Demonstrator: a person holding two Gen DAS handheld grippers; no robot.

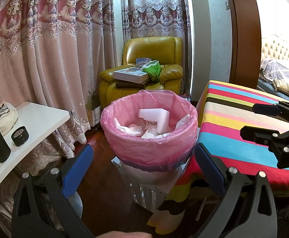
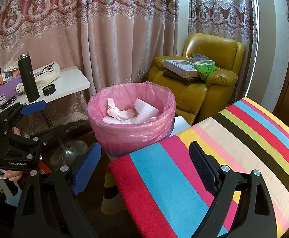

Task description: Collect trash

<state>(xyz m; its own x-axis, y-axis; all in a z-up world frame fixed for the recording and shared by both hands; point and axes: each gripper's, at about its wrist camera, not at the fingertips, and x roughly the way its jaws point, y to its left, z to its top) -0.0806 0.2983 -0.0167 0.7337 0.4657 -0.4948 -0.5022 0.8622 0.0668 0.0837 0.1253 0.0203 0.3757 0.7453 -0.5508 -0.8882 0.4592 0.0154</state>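
While both grippers hover with jaws spread and empty, the pink-lined bin (image 1: 149,127) sits at twelve o'clock, already holding foam (image 1: 156,119); grasp the liner's rim at opposite sides, pinching only film.

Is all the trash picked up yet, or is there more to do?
Some looks done: white foam and crumpled paper already lie in the pink-lined bin. Nothing is in hand; the left gripper and right gripper are both open and empty. No loose trash shows on the striped cloth.
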